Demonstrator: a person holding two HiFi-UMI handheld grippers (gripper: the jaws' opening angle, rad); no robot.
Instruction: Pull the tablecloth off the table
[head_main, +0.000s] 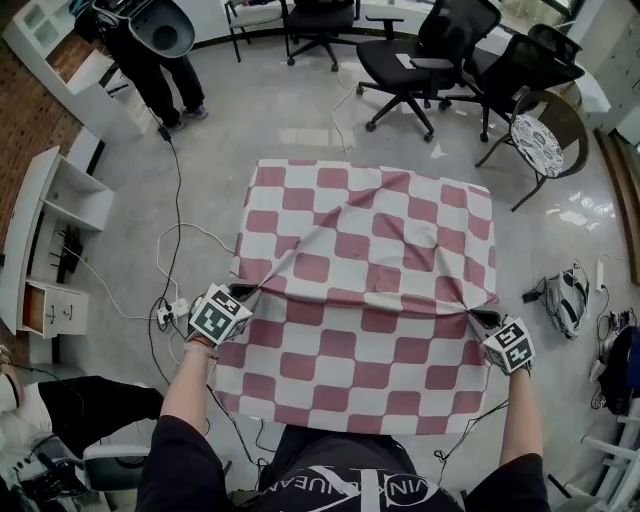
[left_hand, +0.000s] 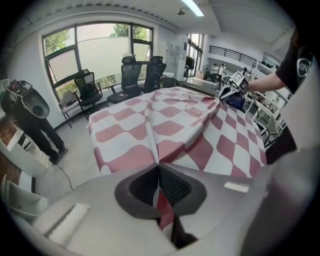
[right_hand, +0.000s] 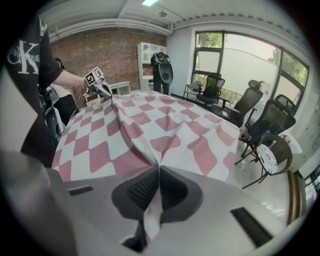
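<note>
1. Grasp made: the left claw (head_main: 259, 291) and right claw (head_main: 470, 314) each pinch a fold of the tablecloth (head_main: 370, 240) near its left and right edges.
2. It covers the whole worktop, tented at both pinches.
3. The next move likely needs an even pull nearward.

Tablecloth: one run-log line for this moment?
left gripper: shut on tablecloth, left side | right gripper: shut on tablecloth, right side | tablecloth: tented at both grips, not yet off

A checked tablecloth (head_main: 370, 270) covers the whole table.
</note>
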